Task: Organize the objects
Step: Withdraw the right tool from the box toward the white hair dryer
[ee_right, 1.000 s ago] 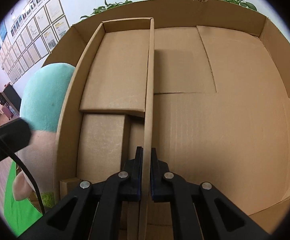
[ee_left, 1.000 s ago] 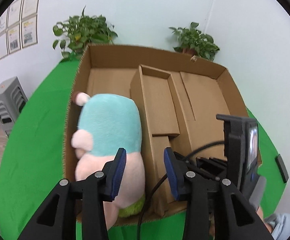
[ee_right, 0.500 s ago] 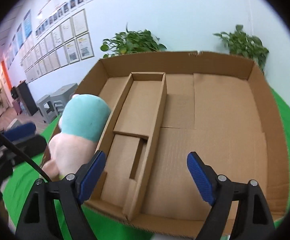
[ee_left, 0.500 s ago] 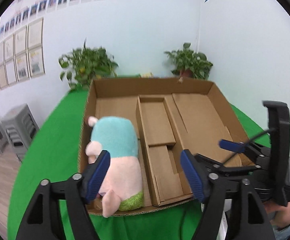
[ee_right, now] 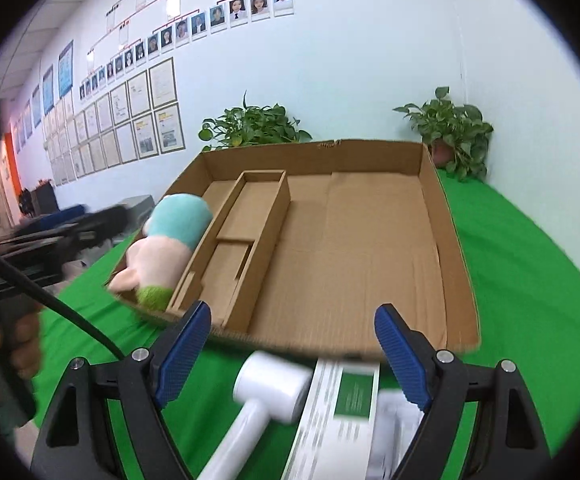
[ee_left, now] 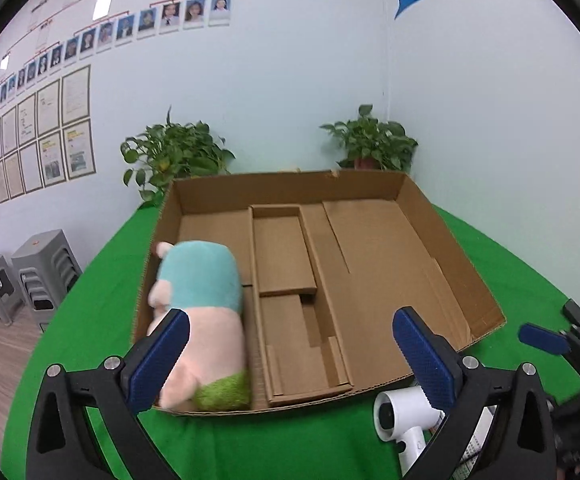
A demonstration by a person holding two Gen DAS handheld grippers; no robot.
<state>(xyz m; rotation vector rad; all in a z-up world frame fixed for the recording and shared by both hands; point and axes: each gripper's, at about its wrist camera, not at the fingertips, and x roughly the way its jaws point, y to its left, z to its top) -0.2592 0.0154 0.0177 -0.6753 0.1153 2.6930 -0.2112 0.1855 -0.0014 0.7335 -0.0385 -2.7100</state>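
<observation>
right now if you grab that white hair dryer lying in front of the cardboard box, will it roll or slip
The white hair dryer with a round barrel and straight handle looks like smooth, hard plastic, so the fingers may slip on it. Its barrel could roll, but the handle sticking out sideways probably stops it. It lies on green cloth beside a white paper leaflet, which may slide along when it moves.

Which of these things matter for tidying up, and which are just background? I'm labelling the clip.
For the job:
- cardboard box
- plush toy, lying in the box's left compartment
- hair dryer, on the cloth in front of the box
- white carton beside it

Just there:
- potted plants
- stacked stools
- wall papers
</observation>
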